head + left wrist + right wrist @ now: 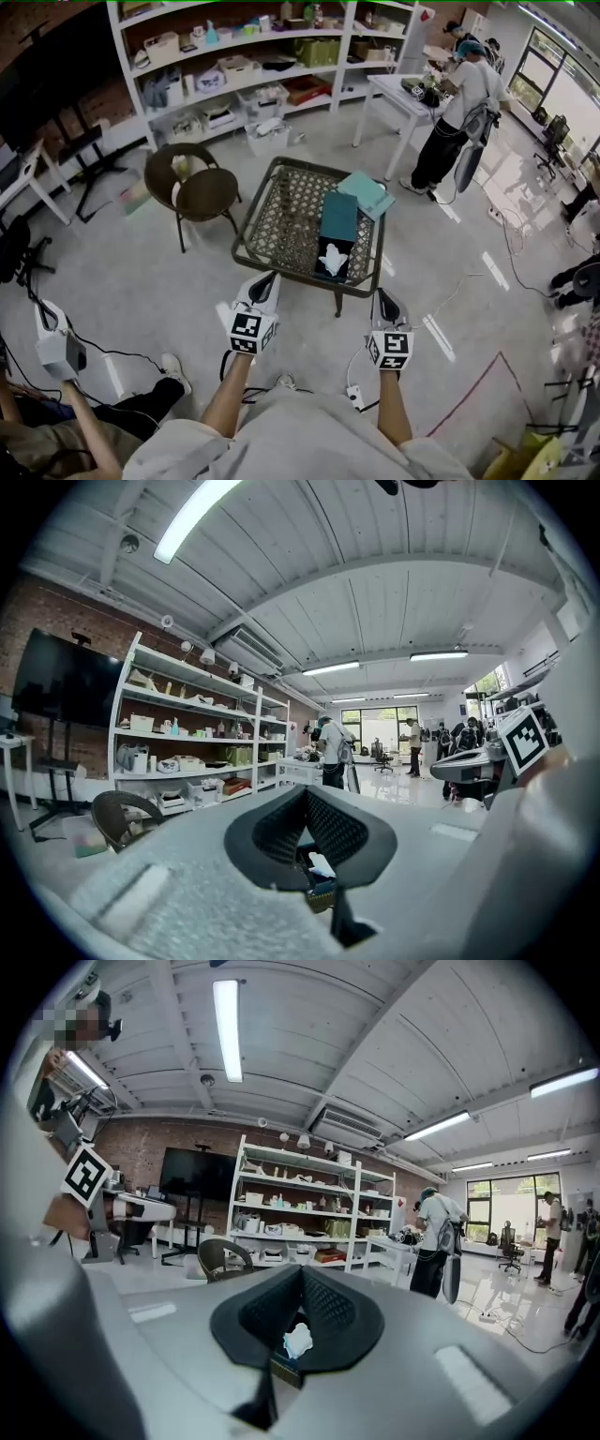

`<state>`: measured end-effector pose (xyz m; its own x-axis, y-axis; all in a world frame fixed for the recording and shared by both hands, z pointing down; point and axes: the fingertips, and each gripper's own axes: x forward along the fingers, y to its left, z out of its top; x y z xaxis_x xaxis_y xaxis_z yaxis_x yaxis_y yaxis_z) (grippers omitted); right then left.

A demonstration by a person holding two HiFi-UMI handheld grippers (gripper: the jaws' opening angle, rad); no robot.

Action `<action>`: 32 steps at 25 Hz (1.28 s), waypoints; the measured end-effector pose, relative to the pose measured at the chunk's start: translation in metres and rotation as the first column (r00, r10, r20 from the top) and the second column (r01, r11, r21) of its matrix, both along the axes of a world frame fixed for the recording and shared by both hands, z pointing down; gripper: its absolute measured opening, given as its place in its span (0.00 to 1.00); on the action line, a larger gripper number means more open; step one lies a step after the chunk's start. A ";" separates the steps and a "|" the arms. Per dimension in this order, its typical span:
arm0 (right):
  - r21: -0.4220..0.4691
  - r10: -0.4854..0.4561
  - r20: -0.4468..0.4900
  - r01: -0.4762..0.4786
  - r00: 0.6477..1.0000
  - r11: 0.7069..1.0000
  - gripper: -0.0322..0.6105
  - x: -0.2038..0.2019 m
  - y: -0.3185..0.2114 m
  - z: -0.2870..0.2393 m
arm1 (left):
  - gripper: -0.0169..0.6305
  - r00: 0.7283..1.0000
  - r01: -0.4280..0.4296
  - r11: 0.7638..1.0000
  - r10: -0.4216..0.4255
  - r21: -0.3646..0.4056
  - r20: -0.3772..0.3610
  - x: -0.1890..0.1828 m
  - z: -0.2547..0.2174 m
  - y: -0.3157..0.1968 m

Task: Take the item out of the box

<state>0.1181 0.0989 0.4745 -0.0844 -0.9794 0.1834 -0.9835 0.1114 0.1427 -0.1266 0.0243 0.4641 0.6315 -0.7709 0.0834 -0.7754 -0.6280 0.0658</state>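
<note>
A dark teal tissue box (338, 223) lies on a wicker table (281, 259), and a white tissue (332, 259) sticks out of its near end. Both grippers hover just short of the table's near edge, apart from the box. My left gripper (266, 280) has its jaw tips together and holds nothing; in the left gripper view the tissue (321, 864) shows through the gap below the tips (305, 793). My right gripper (385, 298) is shut and empty too, and the right gripper view frames the tissue (298, 1340) and box (284, 1371) under its tips (301, 1273).
A light teal sheet (367, 193) lies on the table's far right corner. A round wicker chair (197, 189) stands to the left. Behind are white shelves (262, 56) and a person (461, 105) at a white table. Cables run over the floor, and a seated person (56, 422) is at the lower left.
</note>
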 end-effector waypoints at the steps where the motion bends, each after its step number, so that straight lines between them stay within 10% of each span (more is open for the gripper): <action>1: -0.003 0.005 0.001 -0.005 1.000 1.000 0.05 0.000 -0.006 0.000 | 0.04 1.000 -0.005 1.000 0.005 -0.001 -0.001 0.000 -0.001 -0.007; 32: -0.049 -0.036 0.014 0.037 0.999 0.998 0.05 0.050 -0.165 0.035 | 0.04 0.999 0.011 0.999 -0.009 -0.041 0.045 0.054 0.028 -0.161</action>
<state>0.1677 -0.0661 0.5096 -0.1225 -0.9655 0.2298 -0.9804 0.1537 0.1235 -0.0723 -0.1371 0.4924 0.6185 -0.7726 0.1433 -0.7845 -0.6176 0.0564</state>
